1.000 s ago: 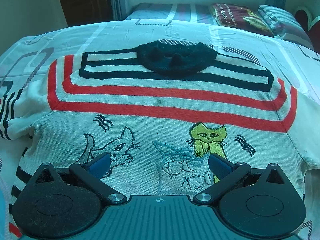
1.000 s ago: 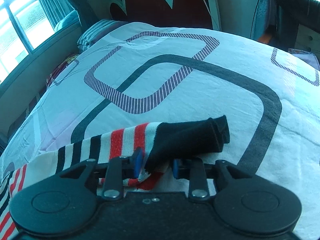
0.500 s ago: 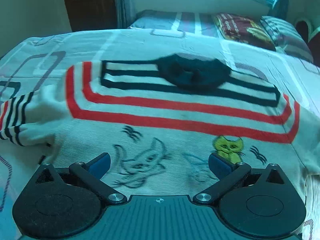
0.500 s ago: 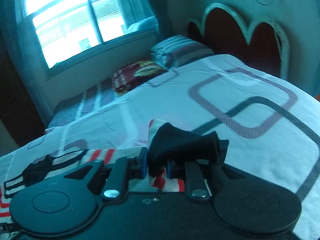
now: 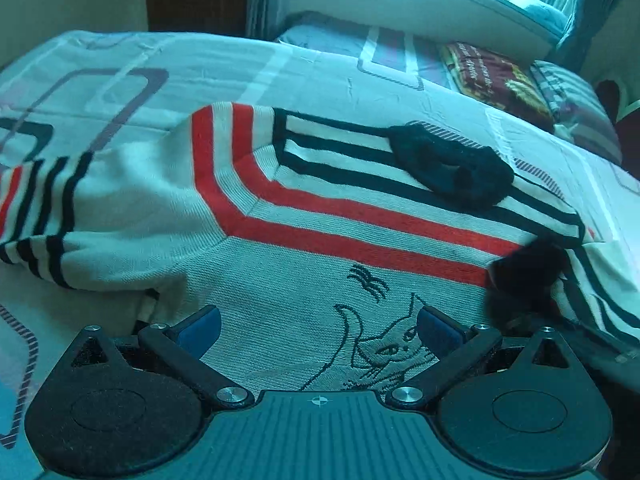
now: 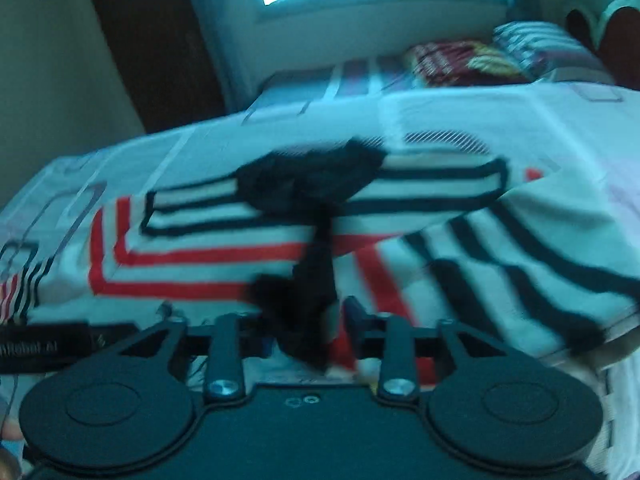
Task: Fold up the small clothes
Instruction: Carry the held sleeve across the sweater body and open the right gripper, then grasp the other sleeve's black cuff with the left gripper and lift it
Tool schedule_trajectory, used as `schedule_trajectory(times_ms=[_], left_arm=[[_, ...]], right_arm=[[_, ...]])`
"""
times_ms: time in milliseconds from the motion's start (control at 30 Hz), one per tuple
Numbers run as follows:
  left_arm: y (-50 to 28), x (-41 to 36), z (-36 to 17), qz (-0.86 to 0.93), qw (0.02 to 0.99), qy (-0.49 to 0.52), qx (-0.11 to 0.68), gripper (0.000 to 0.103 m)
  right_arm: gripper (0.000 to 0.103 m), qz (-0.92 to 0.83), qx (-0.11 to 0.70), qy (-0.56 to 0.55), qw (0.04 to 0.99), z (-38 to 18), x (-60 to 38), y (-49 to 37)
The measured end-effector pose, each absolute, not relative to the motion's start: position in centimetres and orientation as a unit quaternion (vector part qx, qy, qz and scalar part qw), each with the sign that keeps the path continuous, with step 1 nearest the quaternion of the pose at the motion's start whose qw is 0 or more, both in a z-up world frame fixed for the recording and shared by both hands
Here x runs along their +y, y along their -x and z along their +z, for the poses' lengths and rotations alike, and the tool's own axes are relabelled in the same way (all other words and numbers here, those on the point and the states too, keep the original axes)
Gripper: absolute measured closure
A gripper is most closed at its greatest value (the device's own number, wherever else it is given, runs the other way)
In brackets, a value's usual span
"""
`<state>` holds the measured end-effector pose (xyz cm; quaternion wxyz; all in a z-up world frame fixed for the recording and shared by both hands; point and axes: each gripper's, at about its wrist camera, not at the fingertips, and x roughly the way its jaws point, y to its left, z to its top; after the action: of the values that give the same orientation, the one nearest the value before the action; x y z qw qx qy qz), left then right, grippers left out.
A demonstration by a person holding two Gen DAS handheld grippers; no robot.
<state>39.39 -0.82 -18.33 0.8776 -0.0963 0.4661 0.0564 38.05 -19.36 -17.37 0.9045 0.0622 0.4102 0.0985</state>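
Covering the bed, a small striped sweater lies flat, its unfolded left sleeve stretching leftward, nearest the empty, wide-open left gripper; the right gripper, jaws opening, releases the folded-over right sleeve's black cuff.

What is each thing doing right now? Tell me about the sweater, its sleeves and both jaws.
Sweater: spread flat on the bed, front up.
Right sleeve: folded across the chest, black cuff between the jaws.
Left sleeve: lying out sideways, unfolded.
Right gripper: jaws opening.
Left gripper: open, empty.
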Motion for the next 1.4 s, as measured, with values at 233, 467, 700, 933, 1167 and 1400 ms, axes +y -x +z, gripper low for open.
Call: schedule_trajectory(times_ms=[233,467,700,933,1167,1400], left_arm=[[-39.3,-0.8,-18.9,0.002,0.865,0.142,0.482,0.000],[-38.7,-3.6,-20.0,-0.065,0.834,0.220,0.502,0.000],[-39.5,-6.9,-22.3,-0.060,0.837,0.229,0.492,0.000],[-39.8,-7.5,-22.4,-0.069,0.861,0.242,0.441,0.073],[-40.4,-7.0,-22.3,-0.063,0.859,0.265,0.434,0.095],[-40.7,-5.1,-17.6,-0.088,0.884,0.254,0.382,0.095]], right_arm=[[0.043,0.087,0.377,-0.063,0.920,-14.6,-23.1,-34.6],[0.034,0.044,0.344,-0.051,0.936,-12.7,-27.8,-30.3],[0.033,-0.007,0.356,-0.076,0.932,-13.5,-31.6,-28.4],[0.033,-0.035,0.358,-0.097,0.928,-14.0,-33.9,-27.7],[0.033,-0.062,0.361,-0.081,0.927,-15.0,-34.3,-28.6],[0.049,-0.083,0.371,-0.015,0.925,-16.5,-33.5,-31.3]])
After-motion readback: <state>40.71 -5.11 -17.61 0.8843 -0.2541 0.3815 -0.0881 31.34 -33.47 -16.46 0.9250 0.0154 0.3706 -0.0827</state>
